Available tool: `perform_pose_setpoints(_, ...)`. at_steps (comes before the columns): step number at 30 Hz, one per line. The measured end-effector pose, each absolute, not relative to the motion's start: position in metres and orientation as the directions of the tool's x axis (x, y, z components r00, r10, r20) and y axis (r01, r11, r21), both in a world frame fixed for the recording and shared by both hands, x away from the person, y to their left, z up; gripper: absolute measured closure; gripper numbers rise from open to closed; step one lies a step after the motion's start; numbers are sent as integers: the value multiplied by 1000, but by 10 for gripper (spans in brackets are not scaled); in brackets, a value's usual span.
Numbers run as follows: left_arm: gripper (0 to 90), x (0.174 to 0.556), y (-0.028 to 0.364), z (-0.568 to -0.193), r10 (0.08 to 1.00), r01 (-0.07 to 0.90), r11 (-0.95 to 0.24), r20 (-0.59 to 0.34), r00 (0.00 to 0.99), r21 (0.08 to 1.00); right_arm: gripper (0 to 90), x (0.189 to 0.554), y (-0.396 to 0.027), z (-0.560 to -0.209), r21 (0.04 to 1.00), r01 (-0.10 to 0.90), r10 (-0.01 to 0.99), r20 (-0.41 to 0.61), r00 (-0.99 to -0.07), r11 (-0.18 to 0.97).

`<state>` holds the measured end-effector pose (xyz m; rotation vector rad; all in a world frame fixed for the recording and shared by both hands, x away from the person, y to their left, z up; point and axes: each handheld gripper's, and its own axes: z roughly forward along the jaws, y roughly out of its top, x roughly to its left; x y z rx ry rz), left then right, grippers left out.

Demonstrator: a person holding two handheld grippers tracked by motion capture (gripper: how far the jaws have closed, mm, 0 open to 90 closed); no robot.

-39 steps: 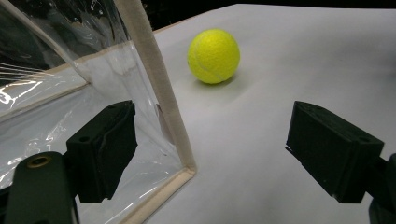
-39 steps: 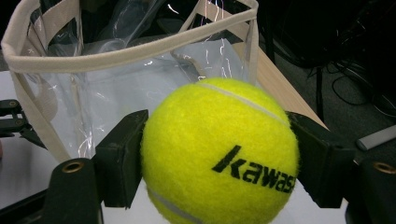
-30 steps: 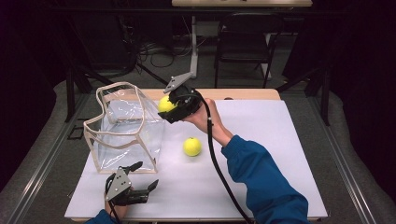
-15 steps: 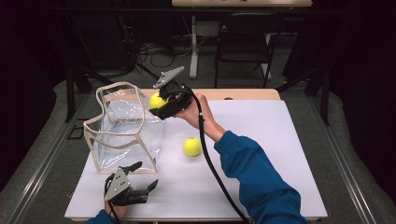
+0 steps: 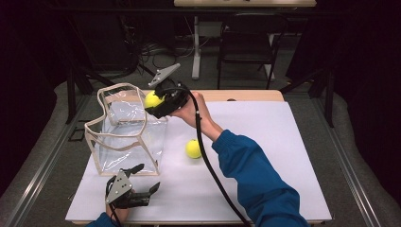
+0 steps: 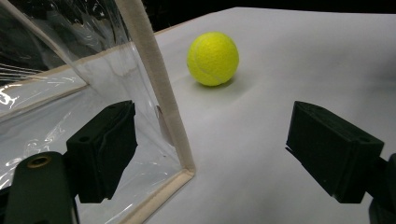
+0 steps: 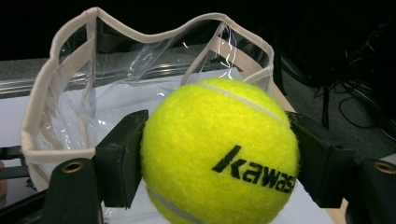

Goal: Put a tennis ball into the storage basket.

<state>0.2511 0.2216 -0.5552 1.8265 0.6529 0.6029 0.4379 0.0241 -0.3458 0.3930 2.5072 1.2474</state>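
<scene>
A clear plastic bag [image 5: 127, 132] with cream trim stands open on the white table, left of centre. My right gripper [image 5: 155, 103] is shut on a yellow tennis ball [image 5: 152, 99], held in the air over the bag's far right rim. In the right gripper view the ball [image 7: 219, 149] sits between both jaws with the bag's mouth [image 7: 140, 70] just beyond it. A second tennis ball [image 5: 193, 148] lies on the table to the right of the bag. My left gripper [image 5: 142, 182] rests open near the front edge, jaws straddling the bag's near corner [image 6: 180, 154]; that second ball [image 6: 213, 58] lies beyond.
The white tabletop [image 5: 265, 142] stretches to the right of the bag. The right gripper's black cable [image 5: 208, 161] trails across the table along the blue sleeve [image 5: 257, 179]. A dark chair [image 5: 246, 47] and table legs stand behind the table.
My right gripper has carried the tennis ball left and slightly up, from beside the bag to over its far right rim. The left gripper has stayed put.
</scene>
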Motion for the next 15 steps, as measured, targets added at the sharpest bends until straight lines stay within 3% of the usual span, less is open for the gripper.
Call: perform_pose_setpoints(15, 157, 252, 222, -556, 682, 156, -298, 95, 725, 942, 261, 438, 31, -339, 814, 91, 367, -156, -917, 574)
